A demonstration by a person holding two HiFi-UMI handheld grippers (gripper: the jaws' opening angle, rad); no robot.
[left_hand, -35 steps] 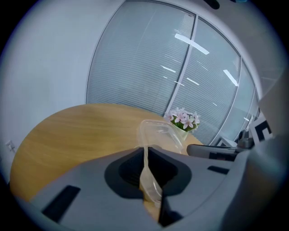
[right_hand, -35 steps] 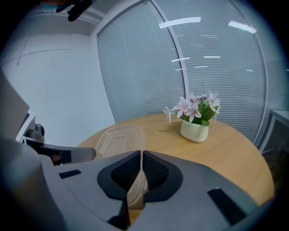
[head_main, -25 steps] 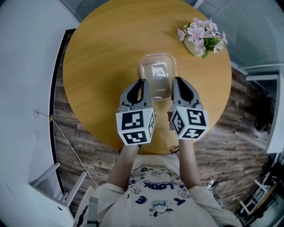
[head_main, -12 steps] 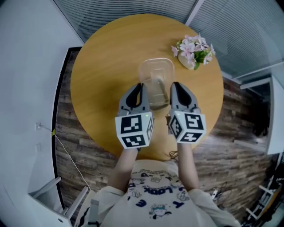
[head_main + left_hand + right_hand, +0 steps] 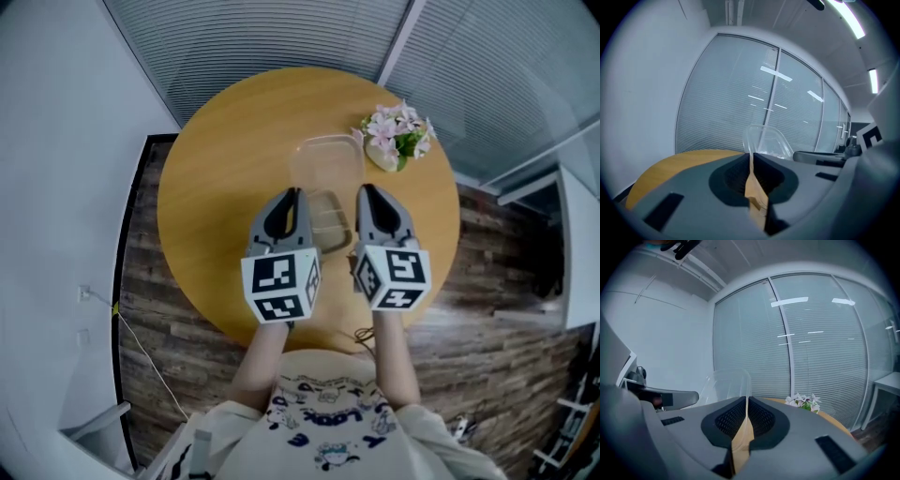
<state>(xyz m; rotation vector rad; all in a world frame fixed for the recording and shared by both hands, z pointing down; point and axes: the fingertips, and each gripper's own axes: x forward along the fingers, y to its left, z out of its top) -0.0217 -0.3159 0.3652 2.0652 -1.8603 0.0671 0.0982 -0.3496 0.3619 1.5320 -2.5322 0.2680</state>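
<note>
A clear plastic container hangs above the round wooden table, held from both sides. My left gripper is shut on its left rim, and my right gripper is shut on its right rim. In the left gripper view the container rises past the closed jaws of the left gripper, its far end tipped upward. In the right gripper view the container stands up to the left of the right gripper. Each gripper's marker cube shows in the other's view.
A white pot of pink flowers stands on the table's far right, and the flowers also show low in the right gripper view. Glass walls with blinds lie beyond. Dark wood flooring surrounds the table, with a white desk edge at right.
Both grippers have risen with the container between them. Its far end has tipped up, and the table and flowers have dropped low in both gripper views.
</note>
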